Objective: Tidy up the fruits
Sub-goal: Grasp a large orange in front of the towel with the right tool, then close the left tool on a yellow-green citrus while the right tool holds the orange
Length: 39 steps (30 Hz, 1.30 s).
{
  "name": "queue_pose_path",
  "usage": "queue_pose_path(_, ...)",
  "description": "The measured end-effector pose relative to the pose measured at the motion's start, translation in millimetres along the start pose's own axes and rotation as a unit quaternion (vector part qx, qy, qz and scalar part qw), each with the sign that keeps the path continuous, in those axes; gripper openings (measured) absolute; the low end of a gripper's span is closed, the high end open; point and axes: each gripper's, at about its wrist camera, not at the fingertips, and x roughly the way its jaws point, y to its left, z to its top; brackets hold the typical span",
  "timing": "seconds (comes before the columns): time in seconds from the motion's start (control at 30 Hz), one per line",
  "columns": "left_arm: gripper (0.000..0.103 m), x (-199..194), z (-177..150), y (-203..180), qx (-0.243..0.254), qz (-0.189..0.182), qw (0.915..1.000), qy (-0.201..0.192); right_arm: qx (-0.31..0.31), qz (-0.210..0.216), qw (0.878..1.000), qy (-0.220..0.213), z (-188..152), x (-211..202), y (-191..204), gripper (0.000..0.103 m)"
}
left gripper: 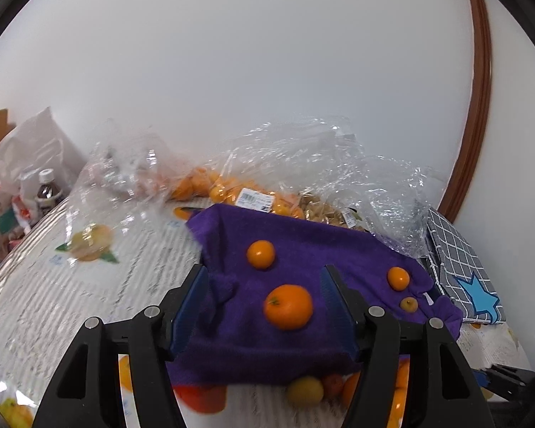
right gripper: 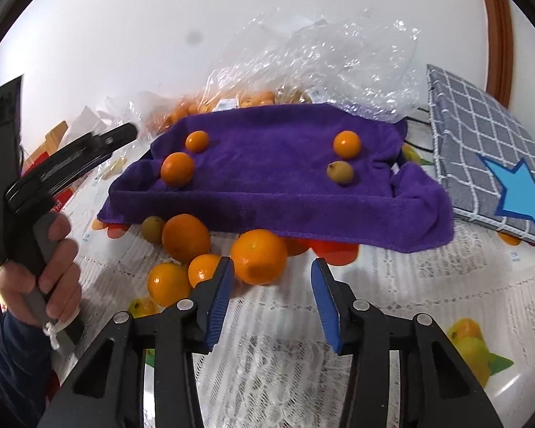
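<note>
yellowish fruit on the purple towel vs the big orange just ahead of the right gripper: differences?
Colour: the yellowish fruit is dull yellow-green; the big orange is bright orange.
Size: the yellowish fruit looks clearly smaller than the big orange.
Place: the yellowish fruit sits on top of the purple towel, towards its right side; the big orange rests on the tablecloth at the towel's front edge.
Shared: both roundish, neither gripped.

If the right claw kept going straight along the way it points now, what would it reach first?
Most likely the big orange lying on the table just ahead of the open right claw, in front of the purple towel. It sits slightly left of centre, so depth is uncertain.
</note>
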Motion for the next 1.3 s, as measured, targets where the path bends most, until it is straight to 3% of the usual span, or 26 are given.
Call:
queue_pose_path(0.3, 0.065, -25, -15, 23, -0.017, 0.01, 0.9996, 0.018, 0.039, 0.038, 0.998, 0.041, 19, 34, -8, 0.046)
queue_pose_path(0.47, 0.065, -24, -19, 20, -0.005, 0.014, 0.9994, 0.031, 0.037, 0.055, 0.997, 0.043, 19, 38, -9, 0.039)
queue_pose_path(0.67, 0.065, -21, -21, 13, 0.006, 0.0, 0.999, 0.043, 0.037, 0.021, 0.999, 0.013, 17, 12, -30, 0.039)
queue_pose_path(0.87, 0.065, -13, -28, 8, 0.008, -0.025, 0.9964, 0.081, 0.017, -0.007, 0.999, 0.036, 4, 9, -44, 0.039)
queue_pose_path(1.17, 0.065, -6, -36, -4, 0.023, -0.056, 0.9913, 0.117, -0.009, -0.033, 0.999, 0.032, -6, 12, -39, 0.04)
queue_pose_path(1.23, 0.055, -3, -38, -7, 0.029, -0.06, 0.9896, 0.128, -0.009, -0.035, 0.999, 0.028, -7, 11, -39, 0.04)
queue_pose_path(1.3, 0.052, 1, -40, -9, 0.031, -0.069, 0.9874, 0.139, -0.005, -0.031, 0.999, 0.028, -7, 11, -41, 0.04)
